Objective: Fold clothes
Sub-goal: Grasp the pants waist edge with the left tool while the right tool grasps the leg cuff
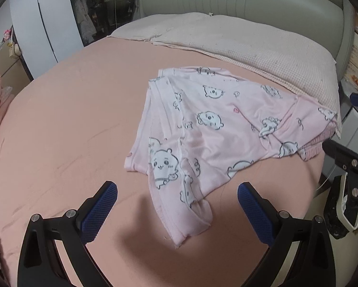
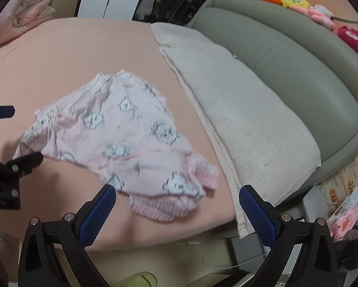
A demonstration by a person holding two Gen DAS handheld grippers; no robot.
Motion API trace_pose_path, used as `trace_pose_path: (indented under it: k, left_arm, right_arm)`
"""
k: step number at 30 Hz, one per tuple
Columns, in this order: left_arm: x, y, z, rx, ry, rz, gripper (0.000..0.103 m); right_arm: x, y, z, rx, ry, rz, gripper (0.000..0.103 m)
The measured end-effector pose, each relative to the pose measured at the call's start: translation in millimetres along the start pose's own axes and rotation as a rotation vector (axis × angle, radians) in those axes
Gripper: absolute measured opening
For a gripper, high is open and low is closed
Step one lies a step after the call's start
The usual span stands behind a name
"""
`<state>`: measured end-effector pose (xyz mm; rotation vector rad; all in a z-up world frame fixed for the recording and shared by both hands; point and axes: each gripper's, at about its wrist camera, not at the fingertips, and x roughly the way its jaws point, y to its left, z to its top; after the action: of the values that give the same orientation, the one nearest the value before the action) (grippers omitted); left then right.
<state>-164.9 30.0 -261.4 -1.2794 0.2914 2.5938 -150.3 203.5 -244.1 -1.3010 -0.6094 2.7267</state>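
One pink printed garment [image 1: 217, 129] is lying on one bed [image 1: 66, 110], two pillows [image 1: 250, 40] are sitting behind, and two grippers [image 1: 177, 198] are hovering.

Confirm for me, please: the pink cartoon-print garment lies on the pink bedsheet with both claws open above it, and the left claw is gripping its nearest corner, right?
Not quite: the left claw grips nothing. The left wrist view shows it open over the cartoon-print garment, which lies on the pink bedsheet. The right claw is open too.
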Motion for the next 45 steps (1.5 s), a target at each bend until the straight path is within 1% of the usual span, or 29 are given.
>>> trace_pose_path:
  k: [2,6,10,12,15,18,23,27,30,33,37,39,43,45]
  left_arm:
    - [2,-4,-1,0.015,0.006,-0.004,0.102]
    - [9,-16,-4,0.078,0.022,0.037,0.102]
    - [19,-33,-9,0.197,0.023,0.137,0.102]
    - [21,-36,-10,0.223,0.017,0.157,0.102]
    - [22,-37,-7,0.231,0.000,0.180,0.102]
    - [27,-38,-2,0.248,-0.008,0.206,0.102]
    - [39,-37,9,0.264,-0.013,0.213,0.103]
    - [49,-35,20,0.281,-0.017,0.222,0.103]
    - [53,-40,23,0.334,-0.036,0.299,0.103]
    - [58,-43,21,0.387,-0.048,0.337,0.103]
    - [58,-46,18,0.408,-0.072,0.368,0.103]
    - [57,-46,18,0.411,-0.081,0.373,0.103]
    - [57,-42,19,0.392,-0.079,0.345,0.103]
    - [56,-42,18,0.396,-0.091,0.341,0.103]
  right_arm:
    - [2,1,-5,0.000,0.011,0.015,0.103]
    - [13,9,-13,-0.017,0.044,0.003,0.103]
    - [27,22,-13,-0.077,0.075,-0.046,0.103]
    - [35,27,-10,-0.103,0.088,-0.076,0.103]
    - [45,32,-5,-0.121,0.106,-0.114,0.103]
    - [53,36,0,-0.125,0.110,-0.119,0.103]
    - [62,40,8,-0.136,0.089,-0.139,0.103]
    - [71,37,19,-0.082,0.045,-0.139,0.103]
    - [79,39,26,-0.073,0.032,-0.157,0.103]
    - [86,39,26,-0.048,0.030,-0.148,0.103]
    - [86,38,19,-0.008,-0.009,-0.148,0.103]
    - [87,38,16,0.010,-0.020,-0.149,0.103]
    - [85,38,15,0.007,-0.028,-0.156,0.103]
    - [86,37,16,0.007,-0.028,-0.146,0.102]
